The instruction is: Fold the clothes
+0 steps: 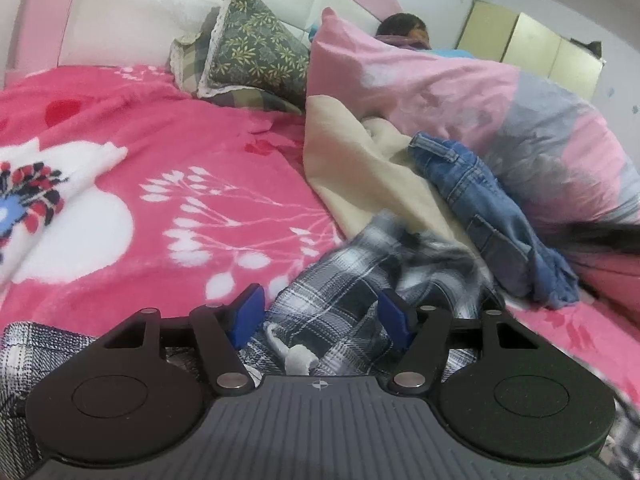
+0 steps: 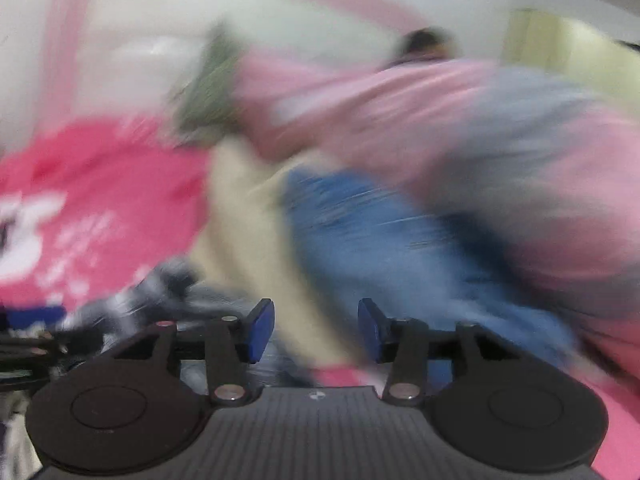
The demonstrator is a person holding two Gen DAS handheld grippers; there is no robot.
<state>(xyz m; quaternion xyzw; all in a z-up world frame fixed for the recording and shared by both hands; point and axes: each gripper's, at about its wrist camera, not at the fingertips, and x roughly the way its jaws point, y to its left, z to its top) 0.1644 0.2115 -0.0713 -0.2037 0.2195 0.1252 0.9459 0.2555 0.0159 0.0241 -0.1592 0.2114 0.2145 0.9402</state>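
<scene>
Left hand-held gripper (image 1: 320, 320) tilted down, jaws apart over plaid garment (image 1: 344, 280)

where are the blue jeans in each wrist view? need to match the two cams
Left wrist: blue jeans right of centre, lying on the cream blanket against the pale pink quilt.
Right wrist: jeans centre, heavily motion-blurred, just above the gap between the fingers.
Shared landmark: the green floral pillow, upper middle in both, left of the quilt.
</scene>
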